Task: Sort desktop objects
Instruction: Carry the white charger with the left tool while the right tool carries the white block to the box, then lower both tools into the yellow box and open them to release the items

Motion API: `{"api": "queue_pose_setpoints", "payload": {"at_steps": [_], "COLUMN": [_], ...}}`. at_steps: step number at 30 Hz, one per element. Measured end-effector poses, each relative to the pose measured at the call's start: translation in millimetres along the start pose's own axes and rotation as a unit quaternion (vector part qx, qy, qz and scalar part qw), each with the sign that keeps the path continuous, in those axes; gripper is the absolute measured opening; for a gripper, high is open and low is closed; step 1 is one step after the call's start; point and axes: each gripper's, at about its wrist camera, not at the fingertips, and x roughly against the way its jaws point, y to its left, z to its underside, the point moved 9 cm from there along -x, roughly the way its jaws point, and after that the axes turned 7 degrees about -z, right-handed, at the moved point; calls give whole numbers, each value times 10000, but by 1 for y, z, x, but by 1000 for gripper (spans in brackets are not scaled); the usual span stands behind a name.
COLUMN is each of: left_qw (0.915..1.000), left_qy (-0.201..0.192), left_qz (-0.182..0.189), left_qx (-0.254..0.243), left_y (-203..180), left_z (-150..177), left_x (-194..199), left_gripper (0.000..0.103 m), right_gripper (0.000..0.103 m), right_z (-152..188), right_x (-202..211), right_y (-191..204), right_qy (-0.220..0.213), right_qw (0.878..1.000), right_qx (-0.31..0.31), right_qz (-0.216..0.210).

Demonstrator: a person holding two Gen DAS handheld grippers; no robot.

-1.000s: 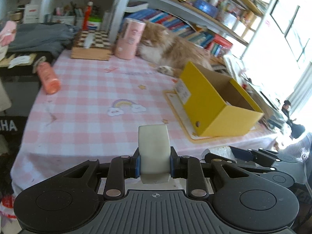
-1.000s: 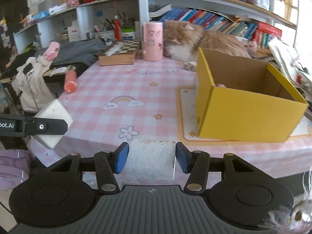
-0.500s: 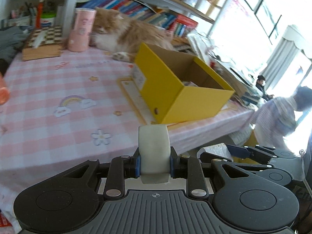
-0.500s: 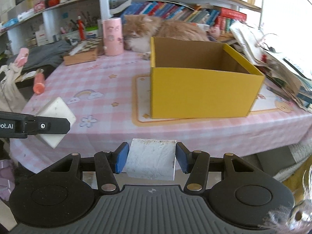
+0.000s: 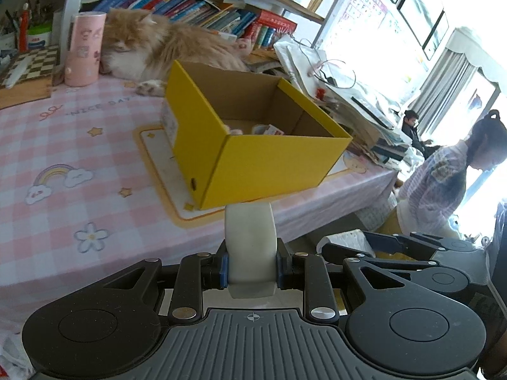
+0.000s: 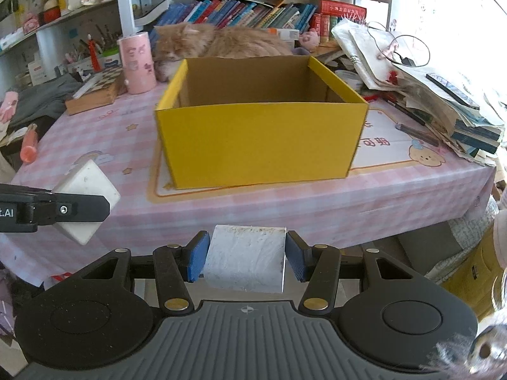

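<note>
We read "NICE DAY" printed on the pink checked tablecloth (image 5: 95, 133), far left of the yellow box (image 5: 253, 158). On the left gripper (image 6: 79, 209) we read ".AI"; other lettering is illegible.

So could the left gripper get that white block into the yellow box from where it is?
Probably yes. The yellow box is open-topped, and nothing stands between it and the left gripper, shut on the white block.
</note>
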Motion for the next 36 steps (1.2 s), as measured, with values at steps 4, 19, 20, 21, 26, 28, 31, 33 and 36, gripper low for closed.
{"api": "queue_pose_setpoints", "payload": {"at_steps": [4,19,20,21,26,28,31,33,36], "left_qw": [10000,9971,9963,9956,9918,9903,9880,9870,9857], "left_qy": [47,-740,-828,-895,-1172,-1246,-1310,-1312,-1294], "left_qz": [-9,-149,-196,-238,-490,-600,-790,-906,-1068], "left_qx": [-41,-132,-126,-125,-122,-161,-219,-189,-138], "left_y": [-22,-96,-98,-100,-102,-101,-98,-93,-85], "left_z": [-6,-67,-74,-80,-105,-114,-123,-129,-137], "left_x": [-14,-34,-34,-34,-35,-37,-44,-50,-62], "left_gripper": [25,25,25,25,25,25,25,25,25], "right_gripper": [49,49,49,49,49,49,49,49,49], "right_z": [-6,-45,-49,-53,-81,-93,-111,-121,-132], "right_x": [0,11,11,11,11,12,9,5,-5], "right_y": [-21,-110,-114,-116,-121,-120,-117,-115,-109], "right_qy": [-14,-603,-649,-694,-947,-1079,-1269,-1355,-1415], "right_qw": [10000,9980,9976,9972,9939,9917,9881,9860,9834], "right_qx": [48,91,89,82,147,203,287,364,503], "right_qz": [-74,-166,-207,-255,-546,-664,-824,-903,-1017]}}
